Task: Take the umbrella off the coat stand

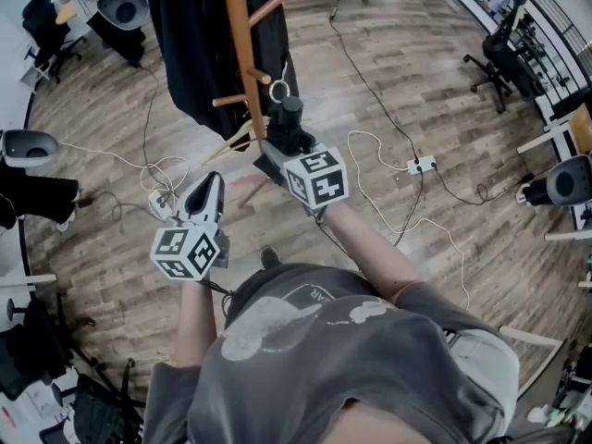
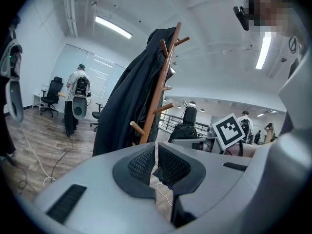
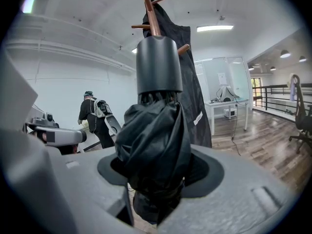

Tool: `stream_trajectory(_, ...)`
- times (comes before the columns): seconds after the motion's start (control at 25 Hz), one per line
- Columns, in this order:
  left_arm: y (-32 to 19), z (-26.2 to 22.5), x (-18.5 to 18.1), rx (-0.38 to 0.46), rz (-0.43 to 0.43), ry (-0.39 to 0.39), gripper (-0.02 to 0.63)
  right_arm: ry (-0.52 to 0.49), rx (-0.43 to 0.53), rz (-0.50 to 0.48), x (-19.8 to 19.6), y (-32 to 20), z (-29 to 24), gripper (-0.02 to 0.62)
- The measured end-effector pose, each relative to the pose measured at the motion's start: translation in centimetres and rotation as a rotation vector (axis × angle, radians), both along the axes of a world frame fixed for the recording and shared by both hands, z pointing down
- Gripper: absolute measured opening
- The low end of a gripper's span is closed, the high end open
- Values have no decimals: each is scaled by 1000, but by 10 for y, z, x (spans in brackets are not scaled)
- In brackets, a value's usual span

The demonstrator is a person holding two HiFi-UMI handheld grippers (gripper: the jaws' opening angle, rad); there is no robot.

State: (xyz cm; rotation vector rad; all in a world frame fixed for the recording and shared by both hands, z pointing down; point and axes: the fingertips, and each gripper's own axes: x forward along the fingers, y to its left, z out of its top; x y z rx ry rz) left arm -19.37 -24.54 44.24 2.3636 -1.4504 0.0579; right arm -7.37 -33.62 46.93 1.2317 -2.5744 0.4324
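My right gripper [image 1: 280,144] is shut on the folded black umbrella [image 1: 289,121], close beside the wooden coat stand [image 1: 242,54]. In the right gripper view the bunched black fabric [image 3: 153,140] fills my right gripper [image 3: 157,172] and the dark cylindrical handle [image 3: 158,65] points up and away. The umbrella's wrist loop [image 1: 279,89] lies next to a peg [image 1: 258,76]; I cannot tell whether it touches. A black coat [image 1: 199,35] hangs on the stand. My left gripper [image 1: 210,185] hovers lower left of the stand, shut with nothing in it [image 2: 156,155].
Cables [image 1: 370,91] trail over the wood floor to a white power strip [image 1: 421,165]. Office chairs [image 1: 504,58] stand at the right and upper left. In the left gripper view, a person [image 2: 78,89] stands far off, beyond the coat [image 2: 129,106] and stand [image 2: 158,96].
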Motion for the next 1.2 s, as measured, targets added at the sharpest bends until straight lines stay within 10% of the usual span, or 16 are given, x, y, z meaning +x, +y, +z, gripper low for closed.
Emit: stream_trajectory(1.2,144,-8,118,-4,-90,-61,21,-95,-51,-79,124,156,4,250)
